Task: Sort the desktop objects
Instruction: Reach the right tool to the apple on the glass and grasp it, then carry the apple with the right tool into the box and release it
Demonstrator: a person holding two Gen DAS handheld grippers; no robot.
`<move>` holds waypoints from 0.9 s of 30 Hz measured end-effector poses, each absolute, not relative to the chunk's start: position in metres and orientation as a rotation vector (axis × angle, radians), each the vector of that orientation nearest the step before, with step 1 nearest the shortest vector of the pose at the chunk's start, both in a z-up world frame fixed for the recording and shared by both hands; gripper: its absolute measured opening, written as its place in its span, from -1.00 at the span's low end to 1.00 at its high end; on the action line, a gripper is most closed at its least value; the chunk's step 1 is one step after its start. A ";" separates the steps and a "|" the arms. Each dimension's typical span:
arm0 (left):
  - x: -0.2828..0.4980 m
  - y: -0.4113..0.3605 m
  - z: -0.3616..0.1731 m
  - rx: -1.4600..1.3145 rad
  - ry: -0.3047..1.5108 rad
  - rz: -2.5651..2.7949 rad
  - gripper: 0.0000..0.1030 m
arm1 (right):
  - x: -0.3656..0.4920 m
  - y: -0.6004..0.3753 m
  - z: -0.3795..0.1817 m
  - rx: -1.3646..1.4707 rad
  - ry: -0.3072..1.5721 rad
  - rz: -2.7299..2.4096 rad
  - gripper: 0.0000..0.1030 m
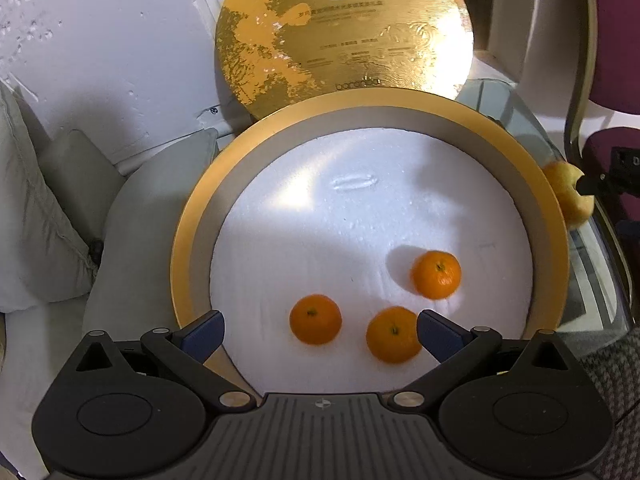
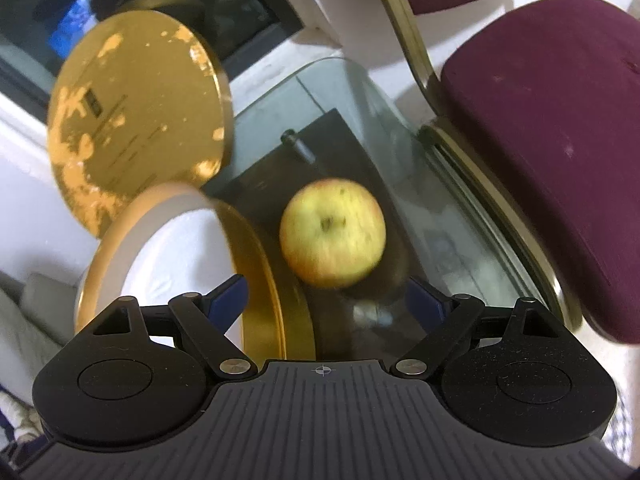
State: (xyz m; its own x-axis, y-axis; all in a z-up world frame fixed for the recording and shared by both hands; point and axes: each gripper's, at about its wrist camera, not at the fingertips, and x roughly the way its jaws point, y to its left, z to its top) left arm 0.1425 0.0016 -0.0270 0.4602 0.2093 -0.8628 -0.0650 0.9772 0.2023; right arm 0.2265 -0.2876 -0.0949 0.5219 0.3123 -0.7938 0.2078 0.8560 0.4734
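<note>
Three tangerines lie gathered on the white foam floor of a round gold box, its gold lid propped upright behind it, apparently to keep the box open for loading. The left gripper hovers over the fruit, jaws spread wide and holding nothing. An apple sits outside the box, just beside its gold wall on the glass tabletop, framed by the right gripper, whose jaws are also wide apart and empty. A maroon chair stands beside the tabletop; grey cushions crowd the left.
</note>
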 end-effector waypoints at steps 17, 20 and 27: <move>0.160 0.019 -0.050 0.104 1.133 0.190 0.99 | 0.291 -0.268 -0.131 0.480 1.113 -0.029 0.67; 0.157 0.020 -0.051 0.098 1.138 0.192 0.99 | 0.292 -0.266 -0.132 0.456 1.111 -0.035 0.60; 0.143 0.024 -0.044 0.077 1.130 0.196 0.99 | 0.291 -0.262 -0.130 0.409 1.097 -0.026 0.56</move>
